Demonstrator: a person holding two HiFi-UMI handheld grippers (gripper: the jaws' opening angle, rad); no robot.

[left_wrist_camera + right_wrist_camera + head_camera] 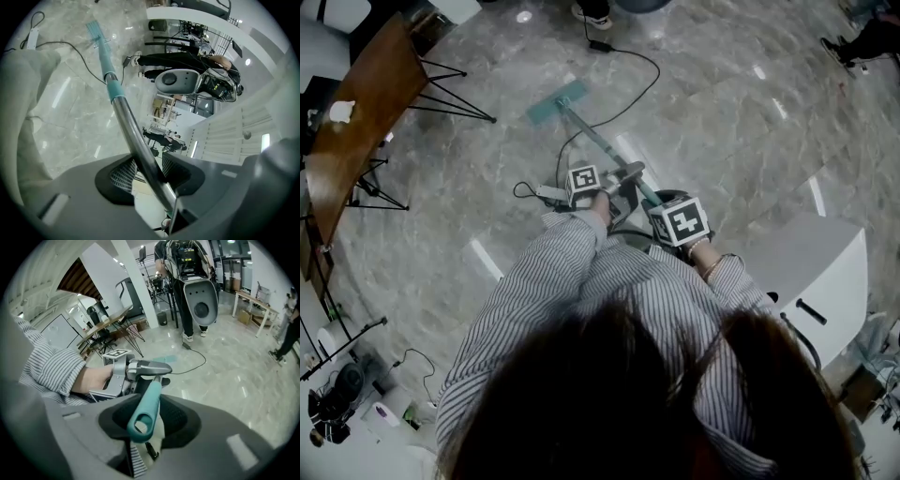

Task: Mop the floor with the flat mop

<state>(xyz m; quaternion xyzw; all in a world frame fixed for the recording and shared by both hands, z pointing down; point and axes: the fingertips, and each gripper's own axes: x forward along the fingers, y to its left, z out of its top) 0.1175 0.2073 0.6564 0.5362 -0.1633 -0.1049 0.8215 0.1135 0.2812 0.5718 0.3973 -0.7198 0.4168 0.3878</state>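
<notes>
The flat mop's teal head lies flat on the grey marble floor ahead of me. Its pole slants back to my hands. My left gripper is shut on the mop's steel pole, which runs out between the jaws to the teal head. My right gripper is shut on the mop's teal handle end, lower on the pole and closer to my body. The left gripper shows just beyond that handle in the right gripper view.
A wooden table on thin black legs stands at the left. A black cable loops across the floor near the mop head. A white counter is at my right. People's feet stand far ahead, another person's feet far right.
</notes>
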